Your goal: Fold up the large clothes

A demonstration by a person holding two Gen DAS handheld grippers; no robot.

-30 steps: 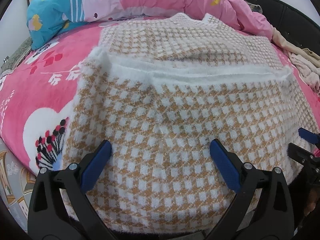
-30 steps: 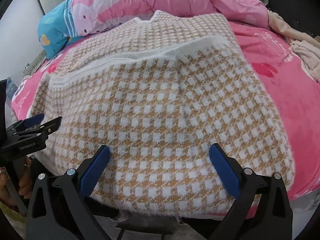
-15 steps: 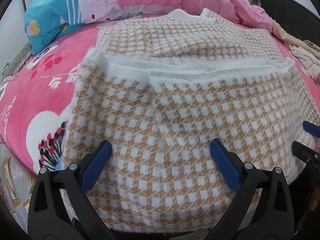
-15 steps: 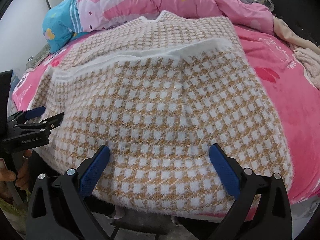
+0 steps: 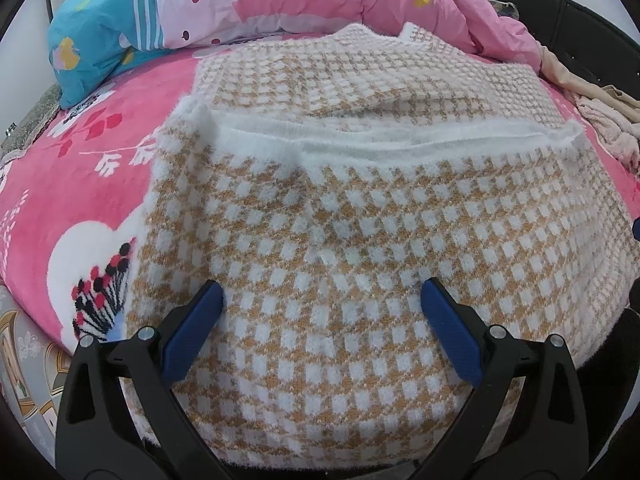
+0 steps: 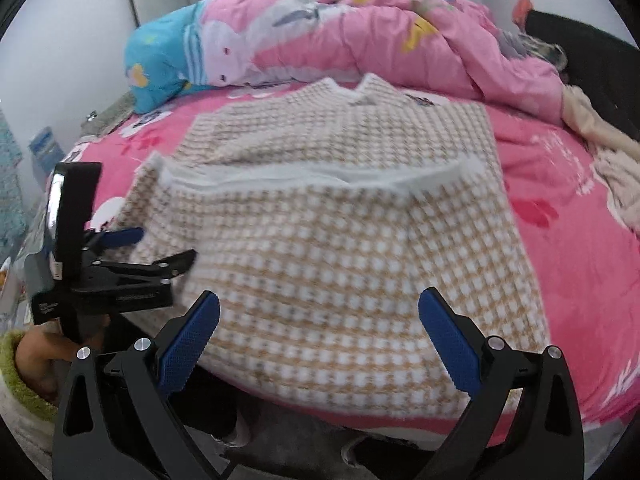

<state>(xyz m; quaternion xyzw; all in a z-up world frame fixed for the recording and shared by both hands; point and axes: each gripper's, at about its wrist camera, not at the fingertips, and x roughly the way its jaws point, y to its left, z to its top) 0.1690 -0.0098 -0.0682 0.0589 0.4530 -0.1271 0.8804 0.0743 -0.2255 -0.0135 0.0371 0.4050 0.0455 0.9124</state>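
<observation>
Right gripper (image 6: 319,334) pulled back and up from sweater since earlier frame, view blurred; left gripper (image 5: 322,326) about unchanged. Both sets of blue-padded fingers spread wide, holding nothing. Fuzzy tan-and-white houndstooth knit sweater (image 5: 360,240) lies folded on pink floral fleece blanket (image 5: 80,184), white hem band across its middle. Left gripper hovers at sweater's near-left edge. Beyond sweater: crumpled pink cartoon-print quilt (image 6: 360,40); beige clothes (image 5: 608,120) to its right.
</observation>
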